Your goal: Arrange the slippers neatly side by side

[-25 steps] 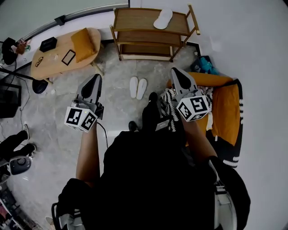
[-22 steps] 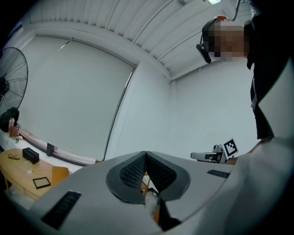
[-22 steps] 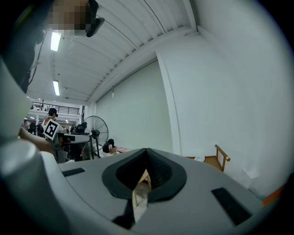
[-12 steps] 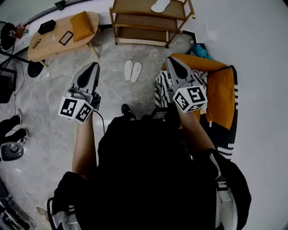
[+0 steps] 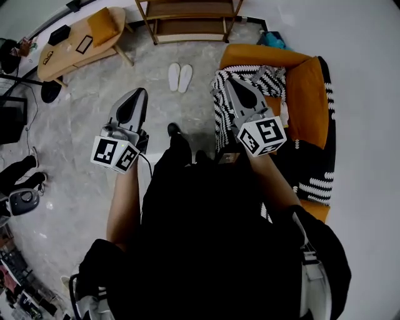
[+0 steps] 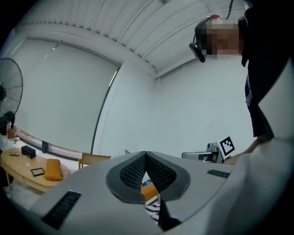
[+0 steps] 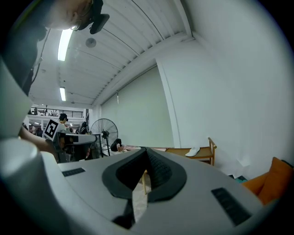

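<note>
Two white slippers (image 5: 179,77) lie side by side on the grey stone floor, toes toward the wooden shelf (image 5: 187,19). My left gripper (image 5: 139,94) is held level well short of them, to their lower left, jaws shut and empty. Over the patterned throw on the sofa, to the pair's right, my right gripper (image 5: 230,82) is shut and empty too. In the left gripper view the closed tips (image 6: 146,153) meet in front of a pale wall. In the right gripper view the closed tips (image 7: 147,150) point toward the shelf (image 7: 195,153), where a single white slipper (image 7: 192,152) lies.
An orange sofa (image 5: 312,94) with a black-and-white zigzag throw (image 5: 250,81) stands at the right. A low oval wooden table (image 5: 75,44) with an orange cushion is at the upper left. A standing fan (image 7: 104,131) and another person's legs (image 5: 22,175) are at the left.
The whole view has slid back from the shelf: the slippers and shelf have moved up the picture and look smaller, and the sofa has come further into view. Both grippers stayed shut.
</note>
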